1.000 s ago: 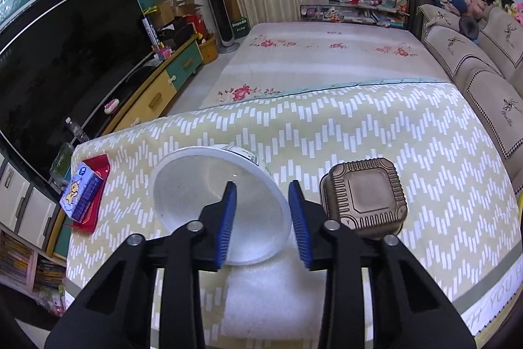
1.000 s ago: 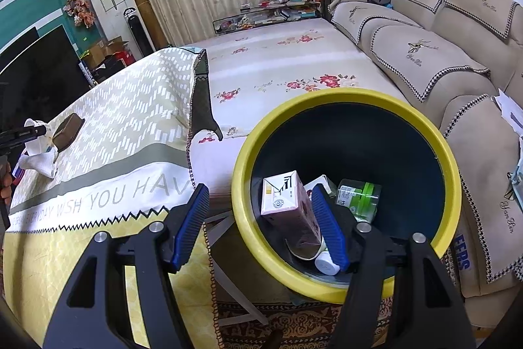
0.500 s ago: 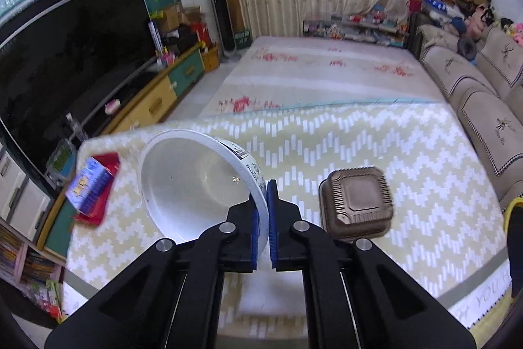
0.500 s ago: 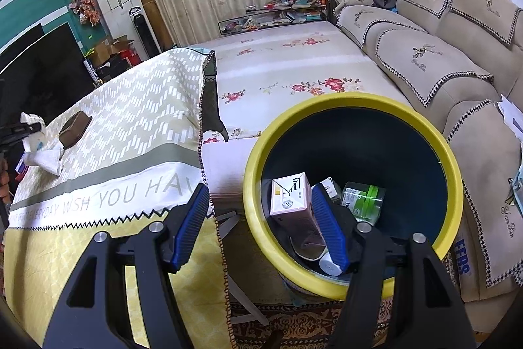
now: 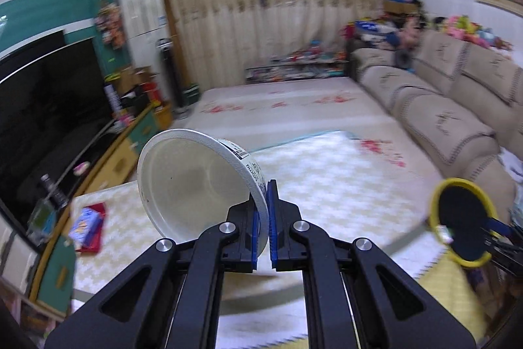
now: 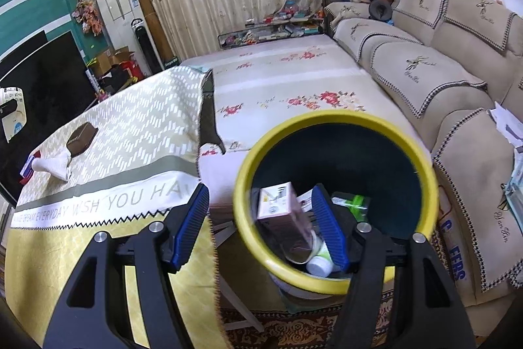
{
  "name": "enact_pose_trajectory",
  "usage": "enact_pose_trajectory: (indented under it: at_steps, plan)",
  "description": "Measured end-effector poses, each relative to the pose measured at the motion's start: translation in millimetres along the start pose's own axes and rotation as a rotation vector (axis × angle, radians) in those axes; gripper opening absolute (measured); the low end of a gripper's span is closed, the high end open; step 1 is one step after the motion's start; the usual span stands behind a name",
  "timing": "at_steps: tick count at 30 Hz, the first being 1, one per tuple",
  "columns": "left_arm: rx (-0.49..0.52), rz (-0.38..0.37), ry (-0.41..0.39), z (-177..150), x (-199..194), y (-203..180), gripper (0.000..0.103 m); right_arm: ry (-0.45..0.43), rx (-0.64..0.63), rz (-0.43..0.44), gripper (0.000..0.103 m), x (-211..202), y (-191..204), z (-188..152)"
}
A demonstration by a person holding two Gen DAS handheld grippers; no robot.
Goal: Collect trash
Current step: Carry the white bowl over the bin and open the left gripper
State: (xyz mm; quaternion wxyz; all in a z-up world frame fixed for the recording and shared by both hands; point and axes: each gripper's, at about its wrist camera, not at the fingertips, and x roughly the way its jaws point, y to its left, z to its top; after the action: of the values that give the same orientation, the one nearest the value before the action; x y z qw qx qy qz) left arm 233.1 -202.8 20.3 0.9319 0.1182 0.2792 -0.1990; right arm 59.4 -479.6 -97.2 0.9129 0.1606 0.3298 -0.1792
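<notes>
Left gripper [image 5: 264,219]: jaws pressed together on the rim wall of a white paper bowl [image 5: 193,185], one blue pad inside the bowl, the other outside against the printed label. Bowl tilted, mouth turned toward the camera and to the left, clear above the patterned tablecloth [image 5: 327,172] and touching nothing else. Inside of the bowl looks empty except for small dark specks. Picture blurred around the bowl.

Right gripper [image 6: 264,224]: jaws standing wide apart, nothing between the pads. Left finger over the edge of the tablecloth, right finger [image 6: 327,228] in front of the opening of a yellow-rimmed trash bin [image 6: 327,120]. Cannot tell whether that finger touches the bin or only hangs before it. Inside the bin: a pink-white carton [image 6: 281,215], a white bottle [image 6: 318,264] and a green-capped container [image 6: 354,201].

Still on the table, seen from the right wrist view: a brown square box [image 6: 81,136], a white crumpled napkin [image 6: 55,164] just beside it, and a red packet [image 6: 29,165] at the table's far left edge. In the left wrist view, bin at the far right, well apart from the bowl.
</notes>
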Motion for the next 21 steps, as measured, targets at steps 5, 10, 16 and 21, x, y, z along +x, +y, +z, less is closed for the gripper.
enact_pose_trajectory:
  at_steps: [5, 10, 16, 21]
  plan:
    - [0.091, -0.165, 0.009, -2.6, -13.4, -79.1, 0.006, -0.048, -0.004, -0.056, 0.062, -25.0, -24.0, -0.6]
    - [0.189, -0.32, 0.052, -11.7, -9.6, -166.3, 0.006, -0.078, 0.028, -0.135, 0.062, -46.5, -57.5, -7.4]
    - [0.277, -0.442, 0.123, -24.2, 5.9, -258.2, 0.006, -0.086, 0.089, -0.191, 0.062, -59.6, -94.3, -19.5]
    - [0.308, -0.503, 0.181, -27.7, 29.3, -313.6, 0.006, -0.084, 0.139, -0.207, 0.062, -61.6, -116.7, -27.7]
